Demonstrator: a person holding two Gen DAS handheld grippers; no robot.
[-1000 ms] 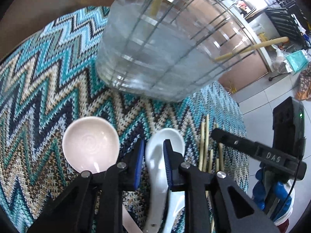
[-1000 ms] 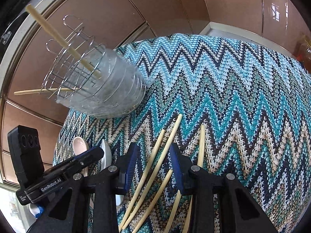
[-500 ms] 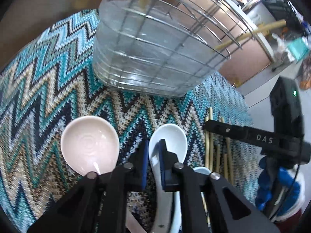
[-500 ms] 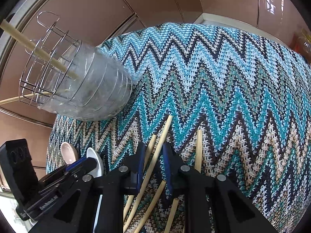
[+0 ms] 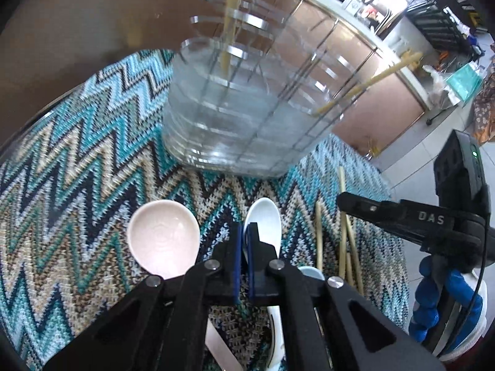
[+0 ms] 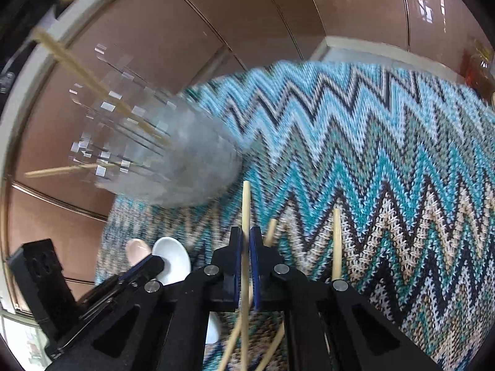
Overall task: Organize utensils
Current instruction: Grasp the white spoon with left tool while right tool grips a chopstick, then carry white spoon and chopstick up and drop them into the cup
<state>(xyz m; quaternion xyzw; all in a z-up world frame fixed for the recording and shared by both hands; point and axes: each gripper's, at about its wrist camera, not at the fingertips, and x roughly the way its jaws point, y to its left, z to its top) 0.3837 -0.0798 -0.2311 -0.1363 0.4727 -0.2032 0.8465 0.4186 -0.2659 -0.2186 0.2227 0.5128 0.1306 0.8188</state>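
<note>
Clamping a glossy white ceramic soup spoon (image 5: 263, 216) at lower centre, the left gripper (image 5: 244, 241) bites its slippery, brittle bowl rim — the right gripper (image 6: 244, 247) pinches one light, stiff bamboo chopstick (image 6: 246, 204) mid-shaft.

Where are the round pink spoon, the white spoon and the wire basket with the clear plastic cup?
Round pink spoon (image 5: 164, 241): left wrist view, middle of its bowl.
White spoon (image 5: 267, 219): left wrist view, bowl, right of the blue pads.
Wire basket with clear plastic cup (image 5: 235, 123): left wrist view, its front wall.
</note>
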